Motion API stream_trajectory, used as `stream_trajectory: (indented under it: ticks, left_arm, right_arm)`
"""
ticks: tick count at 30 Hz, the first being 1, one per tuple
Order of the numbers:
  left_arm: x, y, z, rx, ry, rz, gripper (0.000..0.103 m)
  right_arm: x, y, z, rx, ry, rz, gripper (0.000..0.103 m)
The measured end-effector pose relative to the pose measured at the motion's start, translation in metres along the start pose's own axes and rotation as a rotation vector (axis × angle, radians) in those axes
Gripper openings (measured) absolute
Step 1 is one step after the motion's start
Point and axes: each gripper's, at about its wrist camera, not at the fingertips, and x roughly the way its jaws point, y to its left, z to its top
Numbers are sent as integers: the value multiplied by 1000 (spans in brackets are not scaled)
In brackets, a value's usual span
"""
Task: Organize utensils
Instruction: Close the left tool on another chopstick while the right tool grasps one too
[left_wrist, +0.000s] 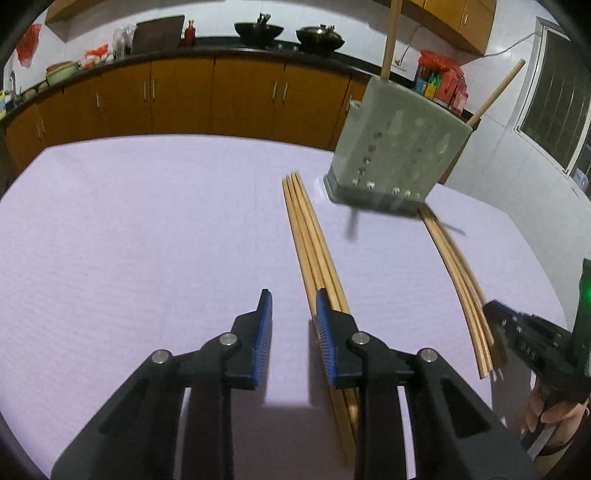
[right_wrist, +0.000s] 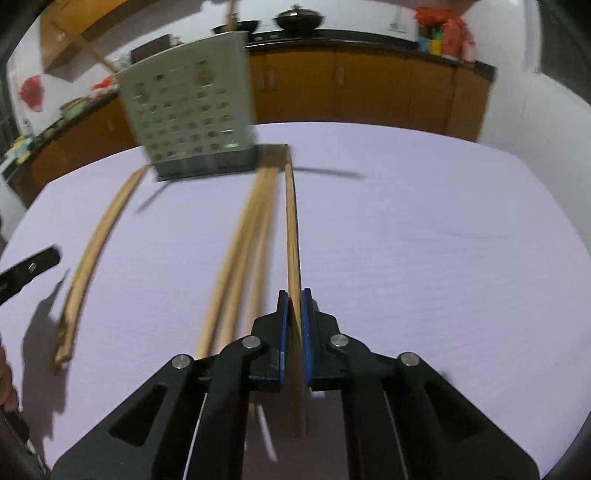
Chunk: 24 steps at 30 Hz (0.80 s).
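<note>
Wooden chopstick (right_wrist: 292, 236) is clamped in right gripper (right_wrist: 294, 295); left gripper (left_wrist: 293, 299) stands apart, empty. Next: lift into grey perforated holder (right_wrist: 188, 110).

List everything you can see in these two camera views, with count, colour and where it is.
Utensil holder: one, grey, perforated, far side of table; two wooden sticks stand in it.
Chopsticks, left bundle: several, light wood, flat on the table beside the left tool's right finger.
Chopsticks, right bundle: several, light wood, flat, running from the holder's base.
Single chopstick: one, light wood, between the right tool's pads.
Table cover: one, pale lilac.
Cabinets: orange-brown, along the far wall.
Woks: two, black, on the counter.
Left tool: black, blue pads, open, nothing gripped.
Right tool: black, blue pads, shut on the single chopstick.
</note>
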Motion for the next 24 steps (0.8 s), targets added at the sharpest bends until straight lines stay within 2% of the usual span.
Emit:
stream_trajectory:
  ticks: [3, 12, 17, 18, 19, 22, 24]
  left_arm:
    - [3, -7, 4, 0, 20, -24, 21]
    - [11, -22, -2, 42, 65, -28, 16]
    - [12, -29, -4, 82, 64, 14, 15]
    - [13, -27, -5, 85, 71, 39, 10]
    - [13, -27, -4, 93, 70, 56, 10]
    - [15, -28, -2, 85, 75, 65, 10]
    - [17, -29, -2, 78, 71, 67, 10]
  right_arm:
    - [1, -15, 1, 65, -5, -22, 7]
    - [3, -17, -1, 53, -3, -21, 8]
    - [2, -17, -3, 51, -4, -36, 8]
    - [3, -17, -2, 51, -4, -46, 8]
    - [3, -18, -2, 49, -4, -51, 8]
    - [3, -16, -2, 35, -3, -55, 8]
    - [4, -11, -2, 34, -1, -27, 8]
